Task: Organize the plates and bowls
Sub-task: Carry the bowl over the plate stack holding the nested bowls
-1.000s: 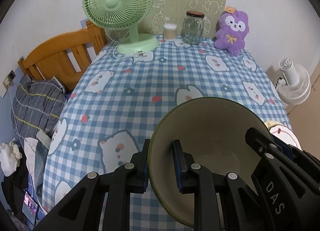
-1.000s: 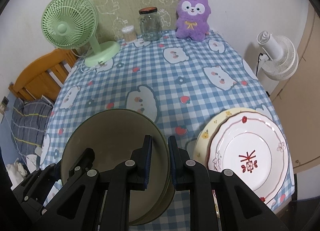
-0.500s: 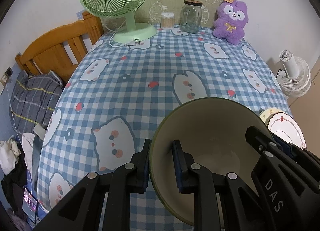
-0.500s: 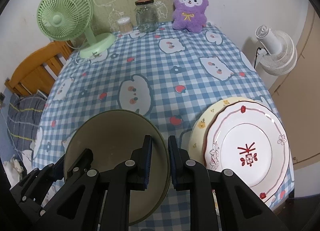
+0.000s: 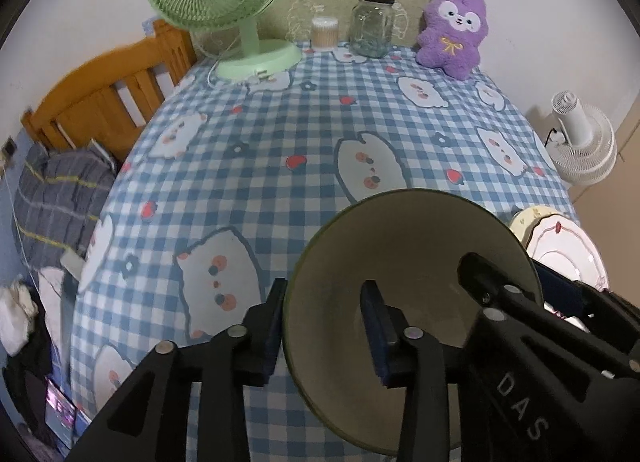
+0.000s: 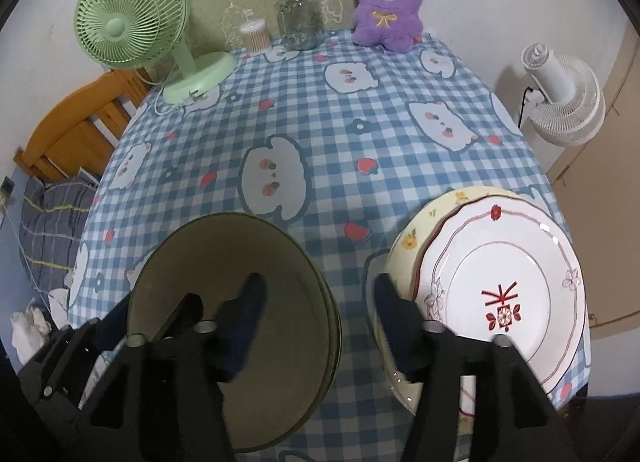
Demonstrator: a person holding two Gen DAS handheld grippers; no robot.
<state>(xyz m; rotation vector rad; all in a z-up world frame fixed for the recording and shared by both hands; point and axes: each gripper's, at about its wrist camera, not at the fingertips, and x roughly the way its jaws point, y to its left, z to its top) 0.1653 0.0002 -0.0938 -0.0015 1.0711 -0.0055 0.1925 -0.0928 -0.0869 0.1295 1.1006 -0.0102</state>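
Olive-green ceramic bowl [image 6: 236,322] set on stacked bowl on blue-checked table [image 6: 360,134], near edge. Left tool [image 5: 324,326] and right tool [image 6: 318,316] just spread, rim straddled unpinched. Risk: rim snagged on withdrawal, bowl tipped; decorated white plate [image 6: 504,294] struck.

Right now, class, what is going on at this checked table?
A person holds two black grippers over an olive-green bowl on the blue checked tablecloth. The left gripper and right gripper each straddle the bowl's rim, and their jaws have just been opening, so the pads no longer press it. Beside it lies a white flowered plate stacked on a yellow one.
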